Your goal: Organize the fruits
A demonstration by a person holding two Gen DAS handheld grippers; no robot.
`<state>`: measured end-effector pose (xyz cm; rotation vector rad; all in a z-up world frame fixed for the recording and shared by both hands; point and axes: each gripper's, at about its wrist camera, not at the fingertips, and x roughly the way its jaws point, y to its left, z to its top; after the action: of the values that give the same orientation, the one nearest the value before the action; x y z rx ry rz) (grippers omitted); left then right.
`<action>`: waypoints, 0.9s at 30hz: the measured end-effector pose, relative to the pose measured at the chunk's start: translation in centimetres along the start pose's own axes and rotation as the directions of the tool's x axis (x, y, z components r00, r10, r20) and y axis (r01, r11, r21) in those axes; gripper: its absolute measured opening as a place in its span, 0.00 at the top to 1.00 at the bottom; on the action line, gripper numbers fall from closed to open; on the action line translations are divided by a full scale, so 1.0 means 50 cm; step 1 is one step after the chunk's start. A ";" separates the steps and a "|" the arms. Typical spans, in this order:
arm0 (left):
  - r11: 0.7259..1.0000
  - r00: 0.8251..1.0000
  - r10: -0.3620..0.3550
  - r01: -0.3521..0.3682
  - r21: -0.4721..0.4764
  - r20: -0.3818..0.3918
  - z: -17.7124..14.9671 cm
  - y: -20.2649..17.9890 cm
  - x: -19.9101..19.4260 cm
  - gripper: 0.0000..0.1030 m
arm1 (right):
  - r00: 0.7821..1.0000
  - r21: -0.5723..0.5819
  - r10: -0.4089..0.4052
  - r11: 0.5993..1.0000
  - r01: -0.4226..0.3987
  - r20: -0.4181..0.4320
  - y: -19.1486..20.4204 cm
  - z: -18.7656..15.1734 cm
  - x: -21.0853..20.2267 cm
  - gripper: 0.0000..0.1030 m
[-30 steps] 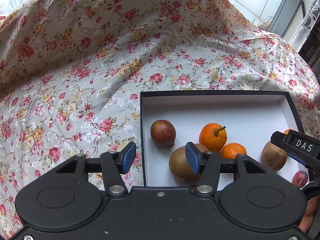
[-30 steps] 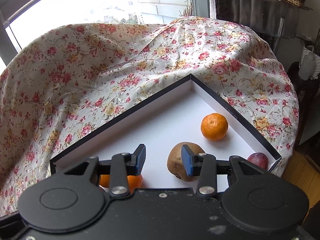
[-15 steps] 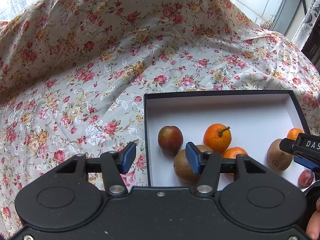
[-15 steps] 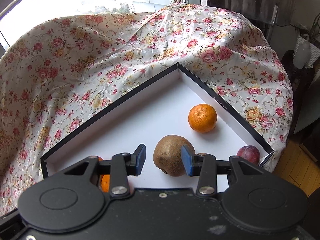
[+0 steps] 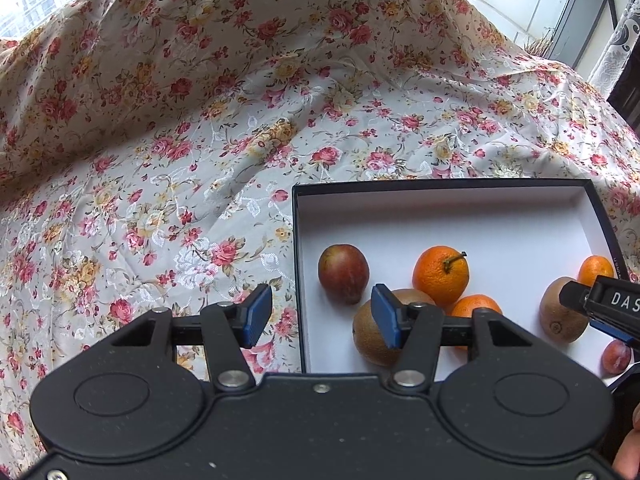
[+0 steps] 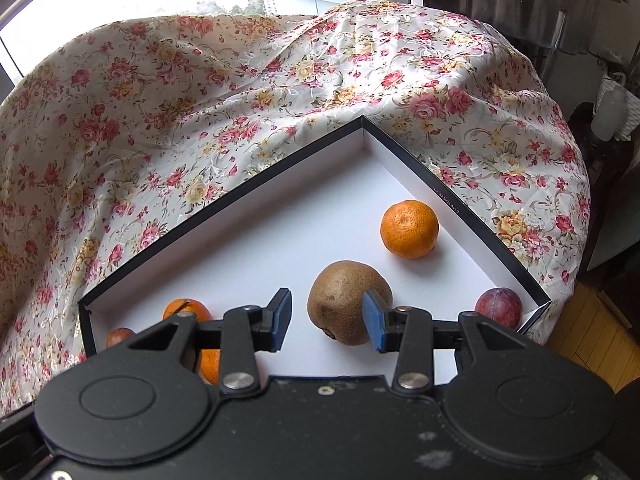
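A black box (image 5: 440, 183) with a white inside lies on a flowered cloth and holds the fruit. In the left wrist view a dark red plum (image 5: 343, 273), a stemmed orange (image 5: 440, 276), a kiwi (image 5: 372, 334) and a second orange (image 5: 476, 307) cluster at its left end. My left gripper (image 5: 320, 316) is open and straddles the box's left wall. In the right wrist view my right gripper (image 6: 326, 320) is open over a second kiwi (image 6: 346, 300). The right pad overlaps this kiwi and the left pad stands apart from it. An orange (image 6: 409, 229) and a small plum (image 6: 499, 307) lie beyond.
The flowered cloth (image 5: 200, 140) rises in folds behind and to the left of the box (image 6: 446, 200). The cloth drops off past the box's right side, with wooden floor (image 6: 580, 320) below. Windows stand behind. A fingertip (image 5: 628, 452) shows at the lower right.
In the right wrist view the kiwi has shifted left, from behind the right pad to nearer the middle of the gap. The left wrist view has hardly changed.
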<state>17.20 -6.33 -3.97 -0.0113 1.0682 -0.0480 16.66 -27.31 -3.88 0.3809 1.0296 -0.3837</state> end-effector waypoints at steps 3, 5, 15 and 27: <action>1.000 1.000 0.004 -0.004 0.004 0.004 -0.001 -0.001 -0.001 0.41 | 1.000 -0.007 0.000 1.000 0.000 0.001 0.002 0.000 -0.001 0.59; 1.000 1.000 0.006 -0.006 0.007 0.004 -0.001 -0.001 -0.002 0.42 | 1.000 -0.008 0.000 1.000 0.000 0.000 0.003 -0.001 -0.001 0.59; 1.000 1.000 0.006 -0.006 0.006 0.004 0.000 0.000 -0.002 0.41 | 1.000 -0.006 -0.003 1.000 0.003 -0.003 0.001 -0.001 0.000 0.59; 1.000 1.000 0.008 -0.008 0.008 0.013 0.000 0.000 -0.006 0.42 | 1.000 -0.006 -0.008 1.000 0.008 -0.007 0.003 -0.003 -0.003 0.59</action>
<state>17.06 -6.31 -3.70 -0.0004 1.0548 -0.0447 16.55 -27.11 -3.82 0.3730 1.0394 -0.3868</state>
